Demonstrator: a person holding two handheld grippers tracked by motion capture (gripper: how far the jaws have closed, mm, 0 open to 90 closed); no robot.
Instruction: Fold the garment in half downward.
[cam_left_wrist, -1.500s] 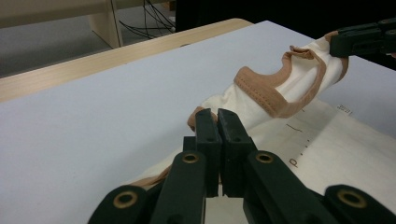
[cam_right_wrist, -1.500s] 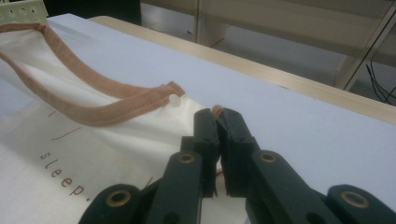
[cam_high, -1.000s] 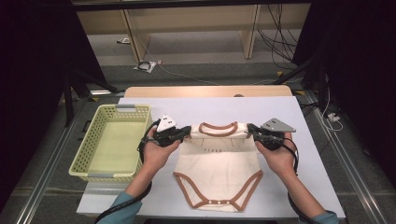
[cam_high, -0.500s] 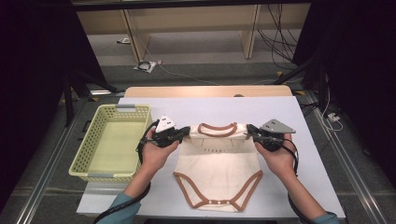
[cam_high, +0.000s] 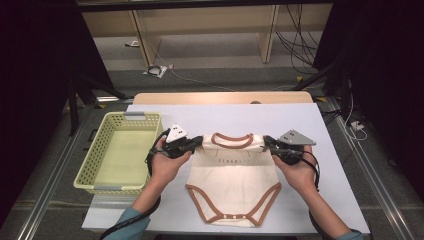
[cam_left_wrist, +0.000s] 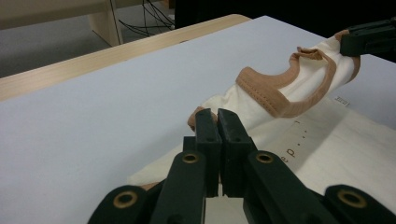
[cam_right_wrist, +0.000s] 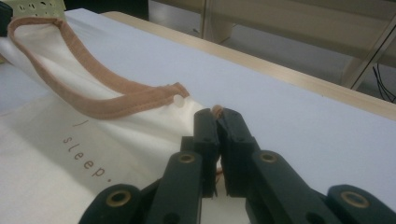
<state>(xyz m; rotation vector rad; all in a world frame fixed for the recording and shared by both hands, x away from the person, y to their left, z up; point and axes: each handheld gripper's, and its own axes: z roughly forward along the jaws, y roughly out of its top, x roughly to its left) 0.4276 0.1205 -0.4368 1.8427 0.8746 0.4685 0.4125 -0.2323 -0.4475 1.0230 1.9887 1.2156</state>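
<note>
Your left claw and right claw each pinch a sleeve, apparently, of the cream cotton bodysuit with brown trim, stretched between them on the tabletop.

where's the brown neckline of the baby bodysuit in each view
High view: the brown neckline sits at centre, between the left hand-held gripper and the right hand-held gripper.
Left gripper view: upper right, beyond the shut jaws.
Right gripper view: upper left, a brown loop running toward the jaws.
Shared landmark: the small printed lettering just below the neckline, seen in all three.
</note>
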